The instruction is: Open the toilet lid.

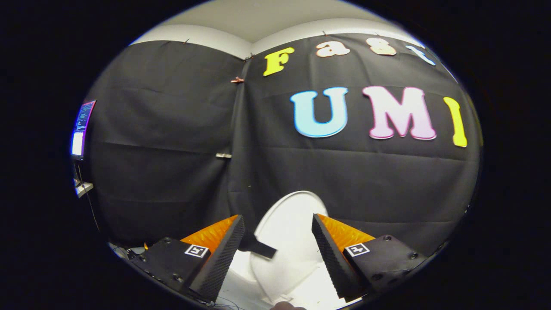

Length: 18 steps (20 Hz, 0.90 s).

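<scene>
My claw [277,241] was wide open and held nothing. The white toilet lid [289,232] stood up between my two fingers, a little past them, leaning toward the black cloth wall [172,142]. I judged the lid nearly open, so a soft, slow push would be best, not a shove.

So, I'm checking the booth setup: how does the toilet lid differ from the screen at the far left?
The toilet lid is white, rounded and raised upright just beyond the open hand-held gripper, seen between its fingers. The screen is a narrow, glowing rectangle, well off to the side. The lid is unlit; the screen shines. Both stand upright against the black cloth wall.
</scene>
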### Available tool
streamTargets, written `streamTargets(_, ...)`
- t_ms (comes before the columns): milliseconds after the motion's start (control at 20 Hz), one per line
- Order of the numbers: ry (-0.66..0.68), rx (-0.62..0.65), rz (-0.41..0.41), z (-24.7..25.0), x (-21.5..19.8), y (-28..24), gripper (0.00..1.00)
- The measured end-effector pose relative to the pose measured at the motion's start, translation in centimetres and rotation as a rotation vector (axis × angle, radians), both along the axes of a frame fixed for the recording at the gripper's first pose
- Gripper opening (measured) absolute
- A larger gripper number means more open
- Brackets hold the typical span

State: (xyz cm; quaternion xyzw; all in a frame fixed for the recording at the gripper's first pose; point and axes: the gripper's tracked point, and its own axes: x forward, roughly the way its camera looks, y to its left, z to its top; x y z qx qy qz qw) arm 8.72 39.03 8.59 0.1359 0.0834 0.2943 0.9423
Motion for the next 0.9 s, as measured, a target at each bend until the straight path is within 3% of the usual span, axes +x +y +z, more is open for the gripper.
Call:
streamTargets(200, -0.03, -0.054, -0.185, -1.2, 1.6, -11.1, 0.99)
streamTargets(450, -0.089, -0.231, -0.53, -4.4, 2.7, -29.3, 0.98)
streamTargets(750, -0.025, -0.259, -0.706, -8.5, -0.6, -40.4, 0.99)
streamTargets(900, 0.016, -0.201, -0.705, -10.1, -1.9, -41.4, 0.99)
